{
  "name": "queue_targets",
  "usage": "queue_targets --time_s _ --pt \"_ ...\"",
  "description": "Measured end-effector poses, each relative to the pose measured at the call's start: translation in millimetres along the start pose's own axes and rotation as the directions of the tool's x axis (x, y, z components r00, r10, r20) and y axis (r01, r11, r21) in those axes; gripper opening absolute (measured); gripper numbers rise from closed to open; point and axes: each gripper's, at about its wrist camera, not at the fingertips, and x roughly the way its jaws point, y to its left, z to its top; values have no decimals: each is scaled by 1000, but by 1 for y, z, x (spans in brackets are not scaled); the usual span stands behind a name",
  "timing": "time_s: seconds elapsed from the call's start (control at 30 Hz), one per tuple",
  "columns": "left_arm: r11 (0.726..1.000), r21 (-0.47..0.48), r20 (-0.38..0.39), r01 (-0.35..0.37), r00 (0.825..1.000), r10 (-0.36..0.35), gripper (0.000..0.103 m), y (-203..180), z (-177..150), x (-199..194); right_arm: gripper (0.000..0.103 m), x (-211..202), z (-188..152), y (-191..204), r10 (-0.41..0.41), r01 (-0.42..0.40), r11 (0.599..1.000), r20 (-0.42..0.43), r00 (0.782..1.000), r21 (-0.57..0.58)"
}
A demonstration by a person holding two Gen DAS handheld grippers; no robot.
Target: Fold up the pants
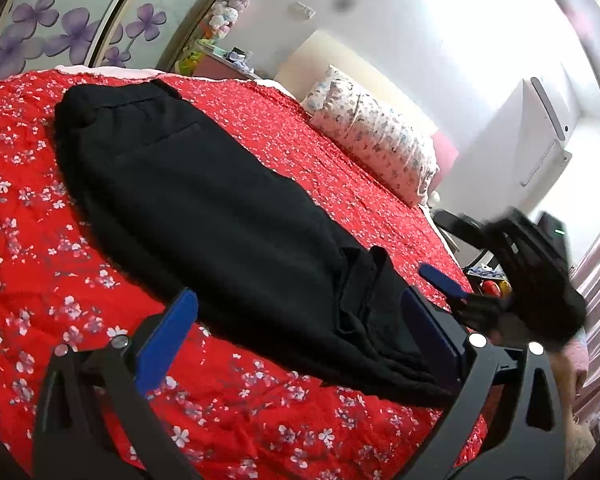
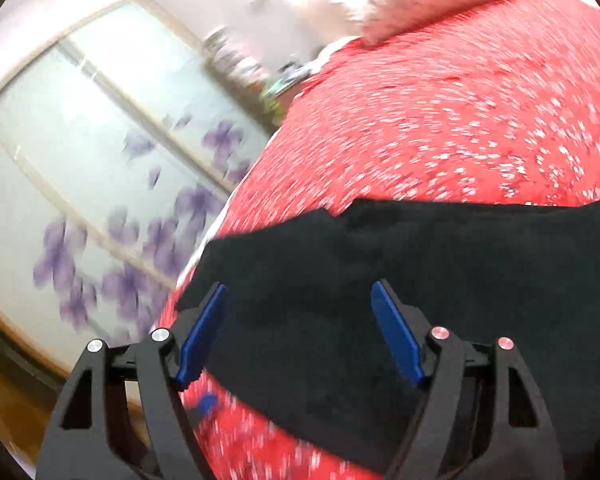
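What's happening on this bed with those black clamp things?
A person is folding a pair of black pants laid lengthwise on a red flowered bedspread, using a handheld gripper in each hand. The left gripper sits open at the leg end, its blue pads on either side of the cloth without pinching it. The right gripper is open too, over the pants with nothing clamped. The pants look already folded lengthwise, leg over leg; the end-to-end fold is not done yet. A patterned pillow lies beyond.
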Motion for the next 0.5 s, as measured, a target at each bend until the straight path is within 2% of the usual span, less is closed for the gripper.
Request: queue_targets --time_s 0.03,0.13,0.23,0.33,0.37,0.43,0.5 --pt "1000 1 -1 -1 1000 1 101 0 0 1 77 10 4 -5 -15 16 1000 -17 1000 26" --pt "1000 9 -1 -4 1000 4 101 -2 1 2 79 54 -7 -34 -55 79 990 -192 980 120" --pt "1000 15 -14 -5 1000 6 101 -1 1 5 80 53 -12 -23 -81 88 996 -192 978 27" --pt "1000 21 -13 -6 1000 6 101 -3 1 6 80 40 -17 -20 -24 35 998 -200 980 49" --pt "1000 23 -12 -7 1000 7 101 -3 0 6 84 35 -21 -21 -6 16 998 -193 981 55" --pt "999 34 -15 -12 1000 13 101 -4 0 7 87 37 -30 -24 -33 39 999 -215 976 25" --pt "999 50 -23 -16 1000 17 101 -6 -2 9 86 38 -37 -16 -83 67 995 -227 970 -77"
